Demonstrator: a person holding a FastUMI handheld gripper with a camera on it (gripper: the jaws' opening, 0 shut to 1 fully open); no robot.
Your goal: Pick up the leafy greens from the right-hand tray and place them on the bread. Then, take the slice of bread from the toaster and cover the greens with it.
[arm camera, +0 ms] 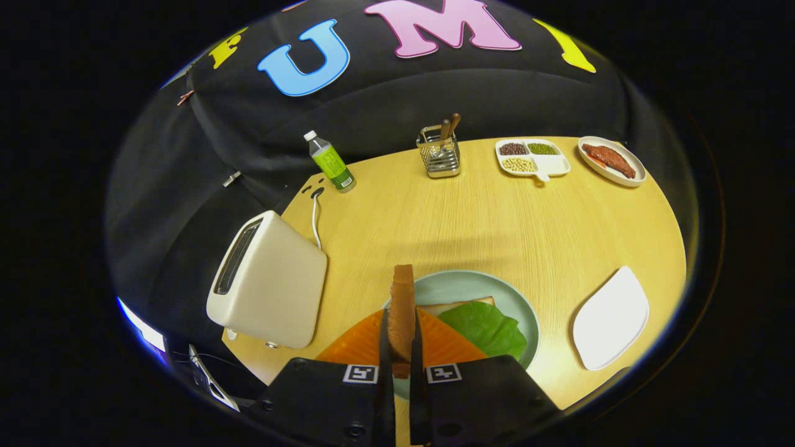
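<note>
My gripper (401,338) is shut on a slice of bread (402,310), held upright on its edge between the two orange fingers (360,344). Just ahead and below lies a pale green plate (459,287) with another bread slice (456,306) on it, and a green leaf (487,328) rests on that slice. The held slice hangs over the plate's left side. To the left stands a cream toaster (270,282), its slot dark. The white tray (610,318) to the right of the plate holds nothing.
At the table's far side stand a green bottle (330,162), a metal utensil holder (439,152), a divided dish of beans (532,157) and an oval plate with meat (612,161). A white cord (314,217) runs behind the toaster. The wooden table (484,217) spreads between.
</note>
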